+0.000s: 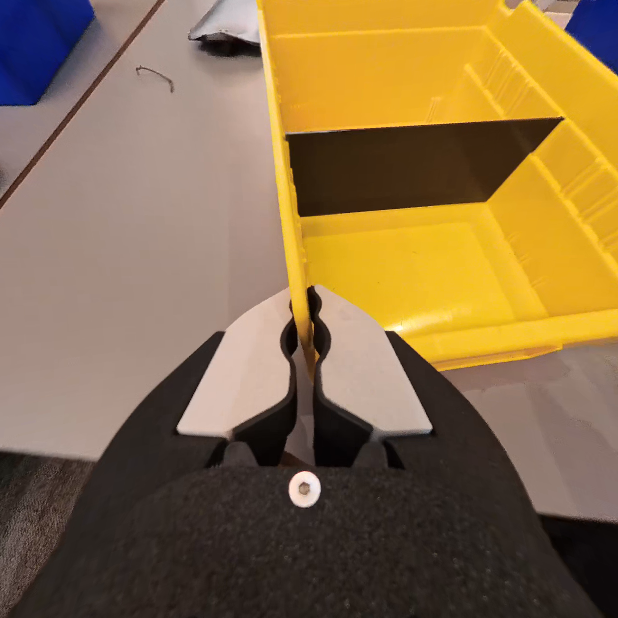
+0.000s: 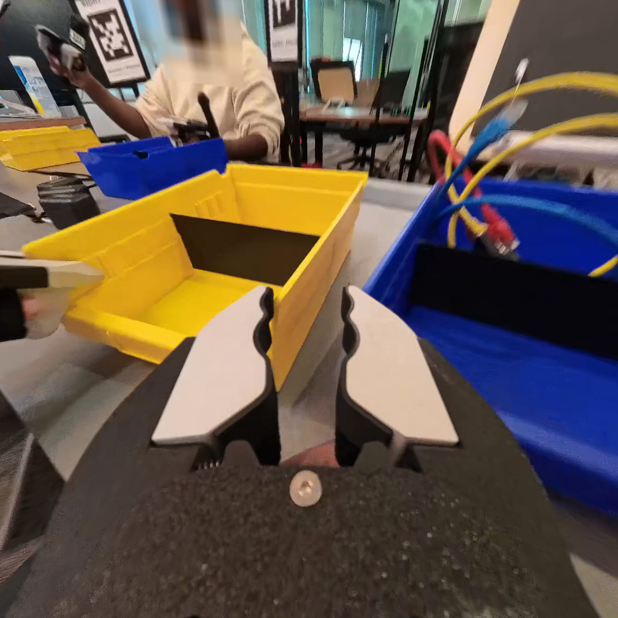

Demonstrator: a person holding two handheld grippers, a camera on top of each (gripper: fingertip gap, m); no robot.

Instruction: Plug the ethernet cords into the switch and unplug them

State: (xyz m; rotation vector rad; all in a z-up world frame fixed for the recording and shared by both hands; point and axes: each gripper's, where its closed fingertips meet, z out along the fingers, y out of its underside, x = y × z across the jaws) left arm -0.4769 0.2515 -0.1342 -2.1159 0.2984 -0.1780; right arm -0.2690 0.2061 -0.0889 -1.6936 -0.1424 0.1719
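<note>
My left gripper (image 1: 302, 296) is shut on the left wall of an empty yellow bin (image 1: 401, 267), near its front corner. It also shows at the left edge of the right wrist view (image 2: 67, 277). The bin has a black divider (image 1: 401, 167) across its middle. My right gripper (image 2: 307, 294) is open and empty at the yellow bin's (image 2: 311, 301) near right corner, with the right wall showing in the gap. Yellow (image 2: 521, 93), blue (image 2: 495, 130) and red (image 2: 498, 230) ethernet cords hang in a blue bin (image 2: 501, 384) on the right. A pale blurred box (image 2: 551, 150) lies behind them.
A person in a cream top (image 2: 217, 100) sits across the table holding grippers. Another blue bin (image 2: 150, 167), a yellow bin (image 2: 43, 143) and a black object (image 2: 67, 204) stand at the back left. A silver bag (image 1: 227, 33) and a bent wire (image 1: 157, 78) lie left of the yellow bin.
</note>
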